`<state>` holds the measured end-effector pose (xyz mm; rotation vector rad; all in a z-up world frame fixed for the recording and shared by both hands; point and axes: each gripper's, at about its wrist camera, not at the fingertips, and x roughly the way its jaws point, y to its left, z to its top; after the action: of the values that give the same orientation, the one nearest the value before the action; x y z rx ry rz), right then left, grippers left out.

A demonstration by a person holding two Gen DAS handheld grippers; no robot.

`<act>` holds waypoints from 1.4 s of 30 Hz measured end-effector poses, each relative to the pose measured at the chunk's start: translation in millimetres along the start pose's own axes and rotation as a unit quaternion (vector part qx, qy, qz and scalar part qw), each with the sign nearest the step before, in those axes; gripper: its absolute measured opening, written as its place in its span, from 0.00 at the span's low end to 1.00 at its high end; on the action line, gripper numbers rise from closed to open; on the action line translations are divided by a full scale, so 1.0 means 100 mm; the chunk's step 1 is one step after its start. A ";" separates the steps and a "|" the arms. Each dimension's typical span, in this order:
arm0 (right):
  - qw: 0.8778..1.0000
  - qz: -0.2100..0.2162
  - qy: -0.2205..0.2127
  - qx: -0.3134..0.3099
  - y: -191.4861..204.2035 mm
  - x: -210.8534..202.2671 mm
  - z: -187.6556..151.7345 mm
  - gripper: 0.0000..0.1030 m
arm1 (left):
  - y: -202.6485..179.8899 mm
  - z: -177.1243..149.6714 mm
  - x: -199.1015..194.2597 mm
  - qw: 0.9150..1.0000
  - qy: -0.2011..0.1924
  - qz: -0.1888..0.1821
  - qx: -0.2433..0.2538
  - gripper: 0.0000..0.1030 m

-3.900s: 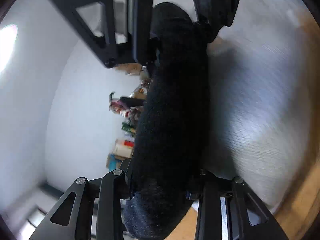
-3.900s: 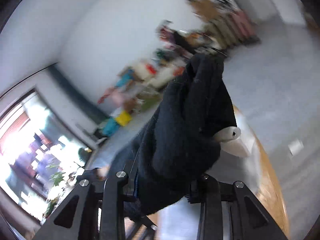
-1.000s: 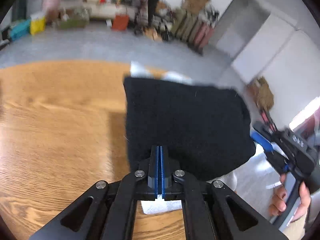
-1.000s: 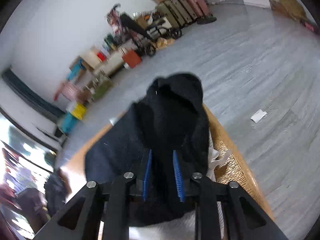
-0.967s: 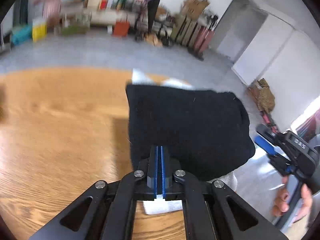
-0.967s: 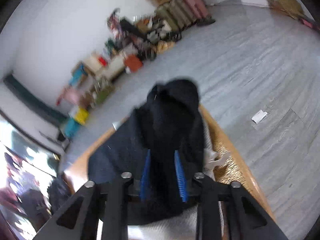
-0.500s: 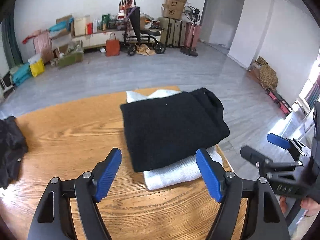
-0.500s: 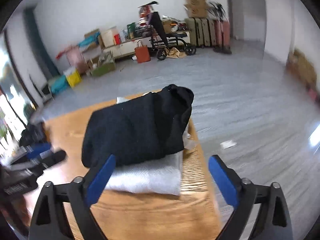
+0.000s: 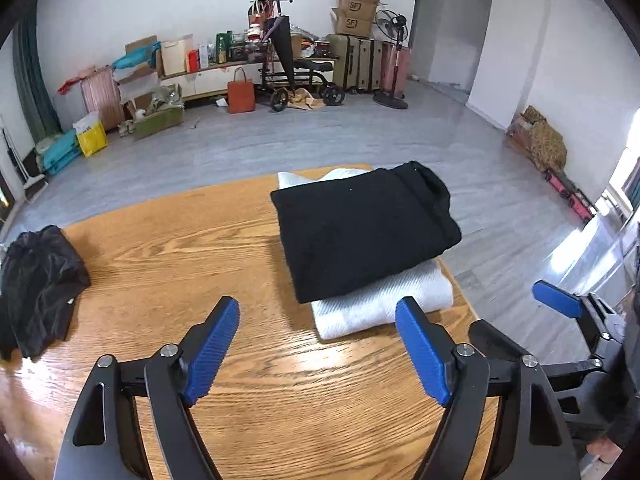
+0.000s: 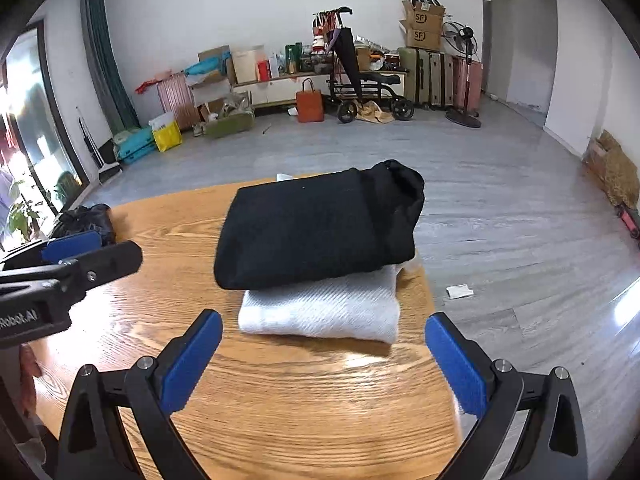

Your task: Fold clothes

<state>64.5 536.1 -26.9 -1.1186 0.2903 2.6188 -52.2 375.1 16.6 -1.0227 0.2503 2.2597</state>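
Observation:
A folded black garment point(image 9: 364, 232) point(image 10: 316, 228) lies on top of a folded white garment point(image 9: 380, 304) point(image 10: 324, 308) at the right end of the wooden table point(image 9: 180, 248) point(image 10: 300, 392). My left gripper point(image 9: 320, 344) stands open, back from the stack, nothing between its blue pads. My right gripper point(image 10: 324, 360) is open too, just in front of the white garment. Each gripper shows at the edge of the other's view: the right gripper point(image 9: 560, 308) and the left gripper point(image 10: 80, 256). A crumpled black garment point(image 9: 36, 284) point(image 10: 88, 220) lies at the table's left end.
The table's right edge point(image 10: 432, 304) falls to a grey floor with a scrap of paper point(image 10: 460, 291). Boxes, bags, suitcases and a wheeled walker point(image 9: 296, 76) line the far wall. A person's hand point(image 10: 30, 360) holds the left gripper.
Both grippers let go of the black garment, opened and drew back. The black garment now rests flat on the white one.

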 end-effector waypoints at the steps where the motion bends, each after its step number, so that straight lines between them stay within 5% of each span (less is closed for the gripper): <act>1: 1.000 0.000 -0.002 0.003 0.02 -0.02 -0.03 1.00 | -0.02 -0.03 -0.01 1.000 -0.003 0.001 0.002 0.81; 12: 0.999 0.000 -0.044 0.020 -0.03 -0.25 -0.33 1.00 | -0.17 -0.26 -0.03 0.999 -0.029 0.014 0.024 0.82; 25: 0.999 -0.005 -0.038 0.024 -0.15 -0.17 -0.36 1.00 | -0.26 -0.27 0.10 0.999 -0.021 0.012 0.038 0.83; 29: 0.999 -0.005 -0.036 0.023 -0.17 -0.16 -0.37 1.00 | -0.24 -0.26 0.11 0.999 -0.024 -0.003 0.021 1.00; 42: 0.999 -0.011 -0.036 0.030 -0.27 -0.19 -0.37 1.00 | -0.31 -0.28 0.09 0.999 -0.030 -0.007 0.030 1.00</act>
<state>111.0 547.0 -40.0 -0.9992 0.3365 2.6063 -20.4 392.3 -6.6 -0.9224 0.2823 2.2527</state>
